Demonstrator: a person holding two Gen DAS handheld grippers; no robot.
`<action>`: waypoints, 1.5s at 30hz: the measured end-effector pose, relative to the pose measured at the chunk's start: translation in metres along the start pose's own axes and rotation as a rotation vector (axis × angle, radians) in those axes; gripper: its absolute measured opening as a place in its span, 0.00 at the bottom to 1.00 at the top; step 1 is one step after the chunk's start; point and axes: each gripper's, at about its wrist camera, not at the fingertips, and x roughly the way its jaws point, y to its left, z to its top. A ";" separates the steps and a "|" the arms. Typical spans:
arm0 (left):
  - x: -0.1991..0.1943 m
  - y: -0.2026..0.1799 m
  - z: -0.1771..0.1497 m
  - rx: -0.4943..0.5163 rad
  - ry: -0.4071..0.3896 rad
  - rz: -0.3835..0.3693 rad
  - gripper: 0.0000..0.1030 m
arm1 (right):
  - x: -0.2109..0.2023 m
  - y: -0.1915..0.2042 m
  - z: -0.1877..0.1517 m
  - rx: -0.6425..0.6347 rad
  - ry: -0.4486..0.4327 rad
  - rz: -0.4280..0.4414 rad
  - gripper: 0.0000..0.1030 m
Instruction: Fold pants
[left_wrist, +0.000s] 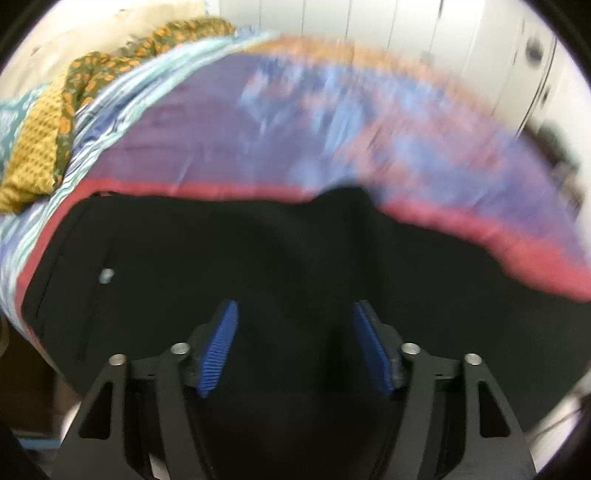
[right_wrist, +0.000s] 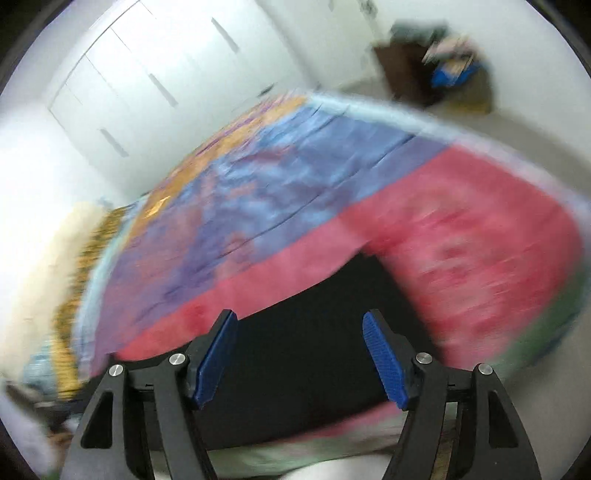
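1. Far left of the left tool (left_wrist: 295, 347): a mustard-and-green patterned cloth (left_wrist: 40, 147) lay bunched on the striped pale-blue edge of the bed, well apart from the tool.
2. Left tool: jaws stood wide apart, blue pads (left_wrist: 219, 349) bare, nothing gripped. It hung over the pants, contact not discernible.
3. Pants (left_wrist: 221, 251): black, spread flat on the bedspread (left_wrist: 229, 147), directly under and ahead of the left tool, running out to both sides. A small pale spot showed on the fabric left of the tool.
4. Ahead of the left tool: the pants' far edge met the red band of the bedspread, then purple and blue patches. Right half of the view was motion-blurred.
5. Right tool (right_wrist: 299, 354): jaws also wide apart, pads (right_wrist: 216, 358) empty, holding nothing.
6. Pants (right_wrist: 314, 339) in the right wrist view: black cloth between and just beyond the fingers, red bedspread (right_wrist: 461, 240) ahead and right.
7. Further back: white closet doors (right_wrist: 147, 81) ahead-left, dark clutter pile (right_wrist: 436, 70) ahead-right. Whole view was blurred.
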 end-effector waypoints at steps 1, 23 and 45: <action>0.013 0.006 -0.002 -0.006 0.024 0.020 0.59 | 0.010 -0.007 0.001 0.023 0.038 0.020 0.68; 0.009 0.009 -0.010 -0.055 -0.020 0.017 0.72 | -0.026 -0.118 -0.051 0.480 -0.084 0.056 0.45; 0.010 0.006 -0.011 -0.050 -0.030 0.027 0.74 | -0.003 -0.131 -0.060 0.517 -0.167 0.282 0.62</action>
